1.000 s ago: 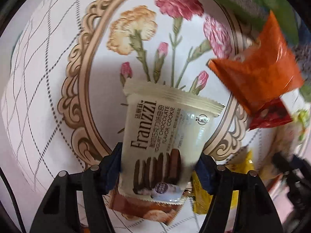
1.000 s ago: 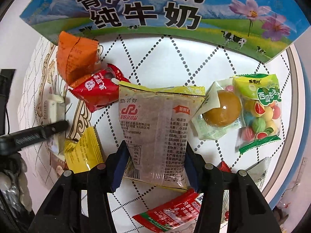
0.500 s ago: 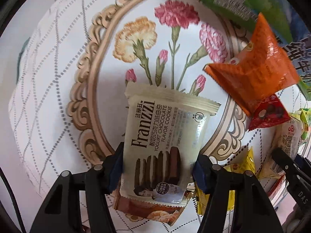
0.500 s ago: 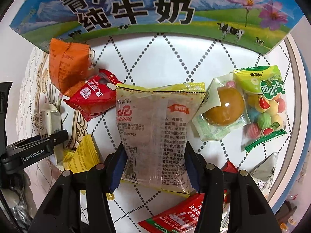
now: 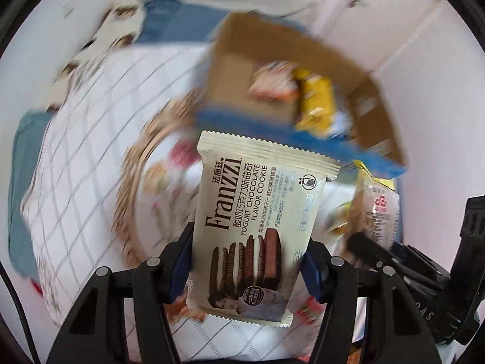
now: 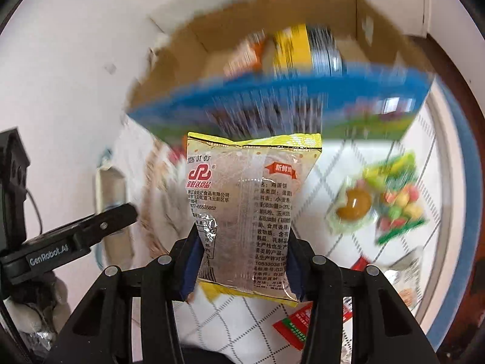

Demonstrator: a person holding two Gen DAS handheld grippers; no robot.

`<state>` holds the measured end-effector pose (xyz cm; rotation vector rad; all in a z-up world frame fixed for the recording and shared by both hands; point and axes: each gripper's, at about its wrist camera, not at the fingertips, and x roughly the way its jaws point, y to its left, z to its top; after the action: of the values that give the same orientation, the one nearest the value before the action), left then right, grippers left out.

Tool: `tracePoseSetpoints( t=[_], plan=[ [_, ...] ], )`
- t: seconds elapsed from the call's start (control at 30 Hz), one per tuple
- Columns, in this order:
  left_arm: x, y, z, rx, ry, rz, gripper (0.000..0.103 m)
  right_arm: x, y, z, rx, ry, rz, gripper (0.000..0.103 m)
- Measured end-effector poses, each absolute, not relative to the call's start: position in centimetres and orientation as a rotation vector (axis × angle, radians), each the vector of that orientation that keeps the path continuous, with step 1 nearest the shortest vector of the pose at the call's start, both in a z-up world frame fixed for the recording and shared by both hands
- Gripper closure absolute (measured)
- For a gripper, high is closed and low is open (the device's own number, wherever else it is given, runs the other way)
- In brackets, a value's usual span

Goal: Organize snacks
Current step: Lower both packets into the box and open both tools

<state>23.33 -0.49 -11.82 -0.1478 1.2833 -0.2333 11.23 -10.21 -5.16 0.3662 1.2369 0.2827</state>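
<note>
Beyond both grippers, an open cardboard box (image 6: 272,69) with a blue printed outer wall is seen, blurred; its brown inside already holds a yellow packet (image 5: 315,103) and an orange-and-white one (image 5: 272,86). Below it, a tablecloth (image 5: 81,163) marked with a thin diamond grid and a gilt floral oval is spread over the table.

Between the blue pads of the left gripper (image 5: 247,268), a cream cookie packet (image 5: 257,221) is pinched by its lower edges and held upright, clear of the cloth and just short of the box's near wall. It is printed "Franzzi Yogurt Chocolate Flavor Cookie", with a row of dark sandwich biscuits pictured near its base and a crimped seal on top.

Between the pads of the right gripper (image 6: 242,259), a clear packet (image 6: 248,212) with yellow sealed ends is clamped likewise, below the box's blue wall; a red logo, a printed date and dense black text are shown on it.

On the cloth to the right, a candy bag (image 6: 400,203) of coloured sweets and a wrapped amber sweet (image 6: 353,206) are left lying.
</note>
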Motion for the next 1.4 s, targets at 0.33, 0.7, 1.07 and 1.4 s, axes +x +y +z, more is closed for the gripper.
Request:
tracePoseSetpoints(
  t=[0.33, 0.7, 1.07, 1.4],
  plan=[
    [36.4, -7.9, -8.7, 0.065, 1.239, -0.268, 0.044, 25.8, -16.8, -0.8, 0.245, 1.143, 0.136, 0.053],
    [47.7, -8.6, -15.7, 0.112, 1.376, -0.137, 0.042, 38.1, -21.6, -8.3, 0.292, 1.321, 0.046, 0.052],
    [49.5, -8.7, -18.1, 0.078, 1.406, -0.156, 0.013, 39.6, -21.3, -11.8, 0.267, 1.360, 0.056, 0.001],
    [46.5, -8.0, -18.7, 0.021, 1.434, -0.170, 0.013, 37.7, -19.4, -11.2, 0.211, 1.352, 0.013, 0.001]
  ],
)
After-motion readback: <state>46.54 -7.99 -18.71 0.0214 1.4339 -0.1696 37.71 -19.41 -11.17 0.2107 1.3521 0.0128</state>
